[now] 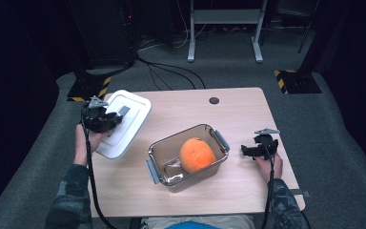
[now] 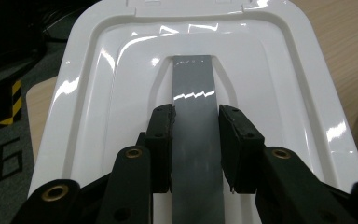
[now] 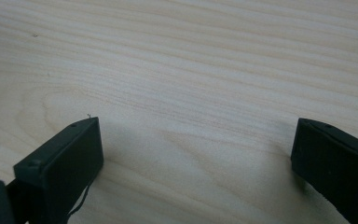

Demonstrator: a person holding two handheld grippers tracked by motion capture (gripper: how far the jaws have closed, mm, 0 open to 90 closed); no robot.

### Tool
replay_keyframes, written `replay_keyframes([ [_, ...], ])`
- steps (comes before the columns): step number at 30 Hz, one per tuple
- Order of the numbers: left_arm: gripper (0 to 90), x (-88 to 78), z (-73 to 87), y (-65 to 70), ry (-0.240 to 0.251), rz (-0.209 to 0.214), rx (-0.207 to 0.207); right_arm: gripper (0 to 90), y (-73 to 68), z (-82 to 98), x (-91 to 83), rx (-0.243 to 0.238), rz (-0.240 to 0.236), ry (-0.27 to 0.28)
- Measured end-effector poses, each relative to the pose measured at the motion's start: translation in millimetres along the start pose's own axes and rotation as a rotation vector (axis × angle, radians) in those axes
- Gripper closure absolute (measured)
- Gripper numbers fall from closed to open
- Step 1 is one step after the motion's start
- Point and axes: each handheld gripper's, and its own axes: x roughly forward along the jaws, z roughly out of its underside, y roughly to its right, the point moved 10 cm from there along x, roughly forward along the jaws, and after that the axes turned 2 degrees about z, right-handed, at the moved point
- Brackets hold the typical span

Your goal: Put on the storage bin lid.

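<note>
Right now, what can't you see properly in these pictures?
- White plastic lid: in the left gripper view its near edge is hidden by the left gripper, whose jaws clamp its grey handle strip.
- Round orange fruit: in the high view its underside is hidden inside the clear plastic box.
- Right gripper: in its own view both open jaws are cut off by the bottom edge.

Three cameras: one fixed above me, one riding on each of my grippers.

The high view looks forward and down from my side, taking in the whole table (image 1: 248, 109) and the floor past its far edge. My left gripper view sits close over the white lid (image 2: 98, 93), at the table's left edge. My right gripper view looks from very near at bare wood by the right edge.
</note>
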Motion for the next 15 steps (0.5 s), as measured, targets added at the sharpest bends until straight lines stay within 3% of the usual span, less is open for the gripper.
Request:
replay_keyframes([
  [15, 66.4, -2.6, -31.0, 53.1, 0.018, 0.112, 0.092, 1.6, 0.0, 0.0, 0.0, 0.000, -0.002, 0.001],
])
